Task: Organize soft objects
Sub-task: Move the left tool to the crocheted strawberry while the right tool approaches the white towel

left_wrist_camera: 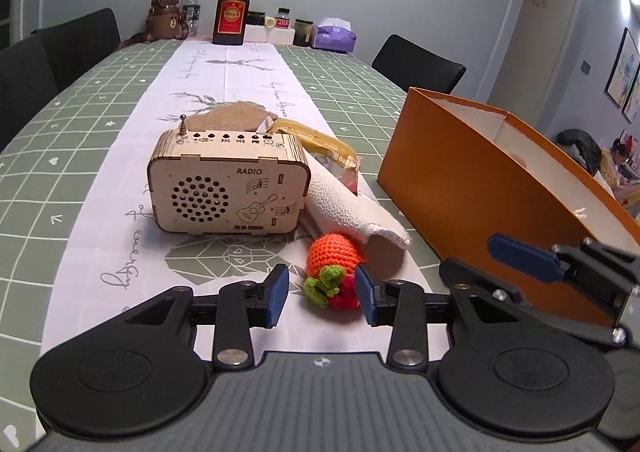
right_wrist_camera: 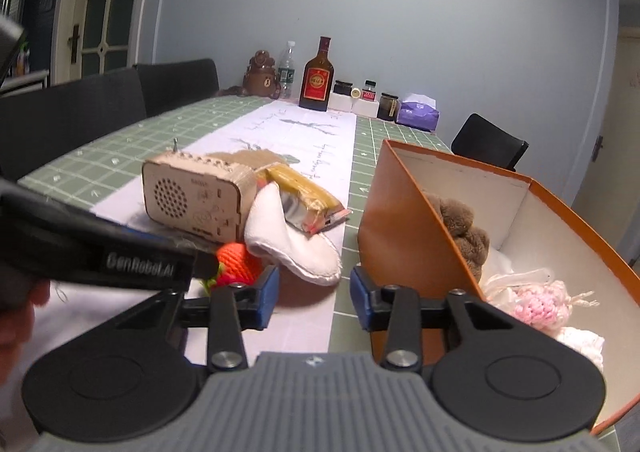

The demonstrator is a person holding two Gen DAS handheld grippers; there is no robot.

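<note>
The left gripper (left_wrist_camera: 322, 294), half-open, brackets the crochet fruit (left_wrist_camera: 334, 272), seemingly untouched; centre it, then squeeze gently.

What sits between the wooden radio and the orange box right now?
A white cloth leans against the wooden radio with a yellow packet behind it; bare tablecloth reaches the orange box. Left wrist view.

Left gripper (left_wrist_camera: 322, 294): two blue fingertips (left_wrist_camera: 276, 294) on black linkage arms joined by silver screws, two round black discs behind, and a grey ribbed housing with a small white cross mark. Right gripper (right_wrist_camera: 312, 302): the same build, blue fingertips (right_wrist_camera: 267, 302), black links, silver screws, grey ribbed body. In the right wrist view the left gripper's black side carries white lettering "GenRobot.AI".
</note>
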